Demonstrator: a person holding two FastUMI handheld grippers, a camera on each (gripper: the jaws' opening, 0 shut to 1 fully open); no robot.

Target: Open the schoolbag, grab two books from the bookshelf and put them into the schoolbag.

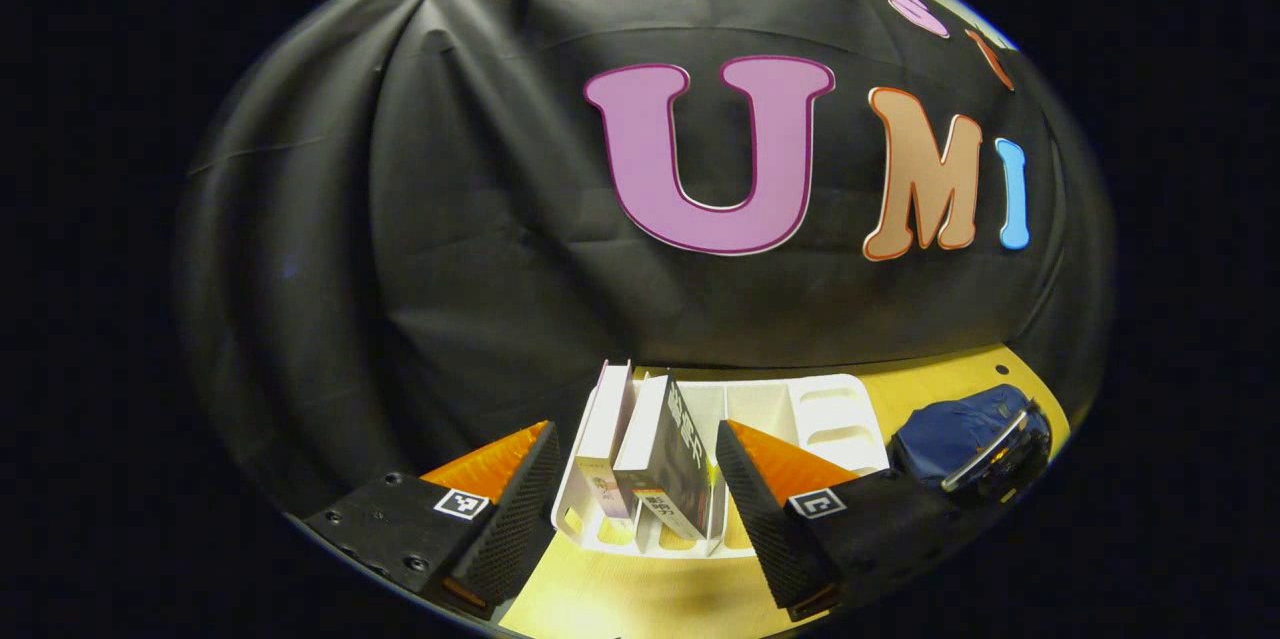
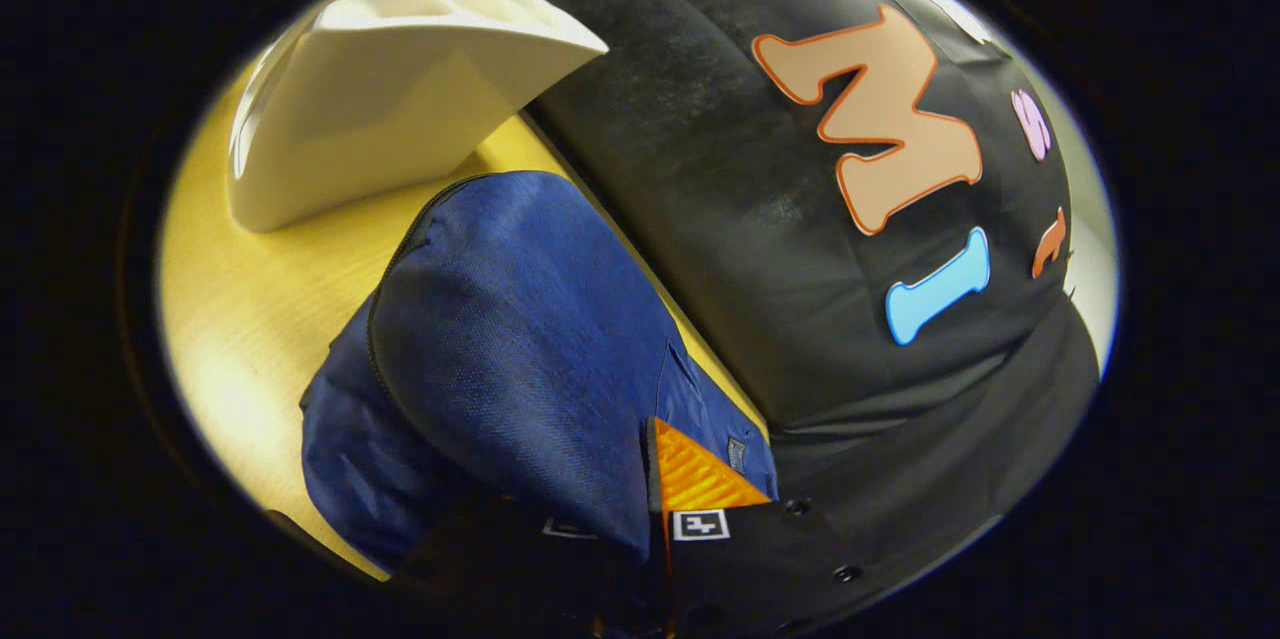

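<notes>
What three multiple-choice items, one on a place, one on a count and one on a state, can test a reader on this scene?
1. Where does the schoolbag lie in the left gripper view?
A. right of the bookshelf
B. left of the bookshelf
C. on top of the bookshelf

2. How many books stand in the bookshelf?
A. none
B. two
C. five

3. How is the left gripper?
A. shut on a book
B. shut on the bag
C. open

Answers: 1 A, the blue bag sits past the shelf's right end. 2 B, two upright books share the left slots. 3 C, its fingers stand wide apart before the shelf.
</notes>
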